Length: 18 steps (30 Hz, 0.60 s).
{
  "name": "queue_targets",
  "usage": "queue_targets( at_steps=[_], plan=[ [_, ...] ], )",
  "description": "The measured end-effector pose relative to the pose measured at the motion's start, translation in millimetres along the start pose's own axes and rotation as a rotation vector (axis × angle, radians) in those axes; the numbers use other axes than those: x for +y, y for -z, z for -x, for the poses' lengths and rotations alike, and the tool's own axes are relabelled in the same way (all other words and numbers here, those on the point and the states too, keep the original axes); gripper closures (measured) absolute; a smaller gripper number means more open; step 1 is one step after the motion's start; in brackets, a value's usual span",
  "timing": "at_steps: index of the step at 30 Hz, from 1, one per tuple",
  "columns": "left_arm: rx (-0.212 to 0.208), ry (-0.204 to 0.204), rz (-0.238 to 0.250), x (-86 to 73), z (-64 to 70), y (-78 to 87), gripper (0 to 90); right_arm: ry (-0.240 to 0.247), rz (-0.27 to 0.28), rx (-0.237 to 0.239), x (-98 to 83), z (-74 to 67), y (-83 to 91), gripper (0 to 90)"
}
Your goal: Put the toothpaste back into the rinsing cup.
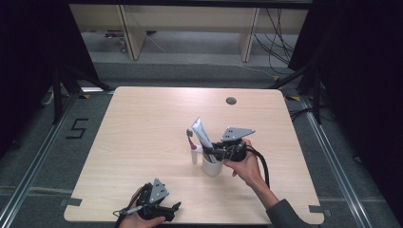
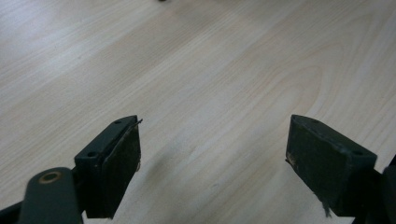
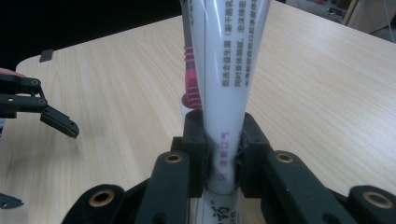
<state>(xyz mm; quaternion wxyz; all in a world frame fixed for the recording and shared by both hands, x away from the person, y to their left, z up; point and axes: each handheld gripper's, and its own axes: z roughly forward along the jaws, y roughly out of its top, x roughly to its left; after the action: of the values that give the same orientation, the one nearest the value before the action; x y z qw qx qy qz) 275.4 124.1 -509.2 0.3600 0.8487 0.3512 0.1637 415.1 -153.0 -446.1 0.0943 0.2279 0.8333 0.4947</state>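
Observation:
A white toothpaste tube stands tilted in a white cup near the table's middle. My right gripper comes in from the right just above the cup's rim. In the right gripper view its jaws are shut on the toothpaste tube, pads pressed against both sides. A toothbrush with a pink grip rises at the tube's left, and its pink grip is close behind the jaws. I cannot tell whether its foot is inside the cup. My left gripper rests at the front edge, open over bare wood.
The light wooden table has a small round cable hole near its far edge. The left gripper appears at the left of the right gripper view, well apart from the cup. Dark floor and black curtains surround the table.

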Motion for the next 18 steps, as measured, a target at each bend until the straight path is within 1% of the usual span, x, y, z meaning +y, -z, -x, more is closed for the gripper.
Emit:
queue_targets(
  at_steps=[1, 3, 4, 5, 6, 7, 9, 10, 11, 12, 13, 15, 17, 18],
  plan=[
    [0.000, 0.000, 0.000, -0.2, 0.2, 0.1, 17.7, -0.017, -0.007, 0.011, -0.3, -1.3, 0.2, 77.0],
    [-0.001, -0.001, 0.000, 0.0, 0.2, 0.2, 17.6, -0.011, -0.010, 0.006, -0.4, -1.7, 1.0, 77.1],
    [-0.001, -0.001, 0.002, 0.2, 0.0, 0.0, 17.7, 0.002, -0.003, -0.002, -0.7, -1.2, 1.1, 77.1],
    [0.000, 0.000, 0.001, 0.1, 0.1, -0.1, 17.6, -0.021, -0.009, -0.009, -1.4, -2.7, 1.8, 77.1],
    [0.000, 0.000, 0.000, -0.1, 0.3, 0.0, 17.6, 0.007, 0.013, -0.010, -2.0, -0.8, 0.2, 77.0],
    [-0.001, 0.000, 0.001, -0.3, 0.4, 0.1, 17.7, -0.006, 0.000, -0.008, -2.3, -1.1, 1.2, 77.0],
    [-0.001, -0.001, 0.001, 0.1, 0.1, 0.1, 17.7, -0.002, -0.004, -0.008, -2.4, -0.9, 2.0, 77.1],
    [-0.001, 0.000, 0.001, 0.2, 0.0, -0.1, 17.7, 0.008, -0.002, -0.013, -2.5, -0.3, 2.4, 77.1],
    [0.000, 0.000, 0.000, 0.0, 0.1, 0.0, 17.6, 0.003, -0.003, -0.013, -3.1, -0.5, 2.6, 77.0],
    [-0.001, 0.000, 0.001, -0.2, 0.4, 0.1, 17.6, -0.024, -0.009, -0.003, -3.6, -2.7, 2.5, 77.0],
    [-0.002, 0.000, 0.000, -0.2, 0.6, 0.1, 17.6, -0.003, -0.006, -0.003, -3.5, -1.1, 2.8, 77.0],
    [-0.002, -0.003, 0.001, 0.2, 0.1, -0.2, 17.6, -0.008, -0.019, 0.003, -3.6, -1.1, 3.8, 76.9],
    [-0.002, 0.001, 0.000, -0.2, 0.7, -0.2, 17.7, -0.011, -0.025, -0.007, -4.7, -1.3, 4.2, 76.8],
    [-0.003, 0.000, 0.000, -0.3, 0.7, 0.0, 17.7, 0.002, -0.019, -0.014, -5.1, -0.7, 4.0, 76.8]
  ],
)
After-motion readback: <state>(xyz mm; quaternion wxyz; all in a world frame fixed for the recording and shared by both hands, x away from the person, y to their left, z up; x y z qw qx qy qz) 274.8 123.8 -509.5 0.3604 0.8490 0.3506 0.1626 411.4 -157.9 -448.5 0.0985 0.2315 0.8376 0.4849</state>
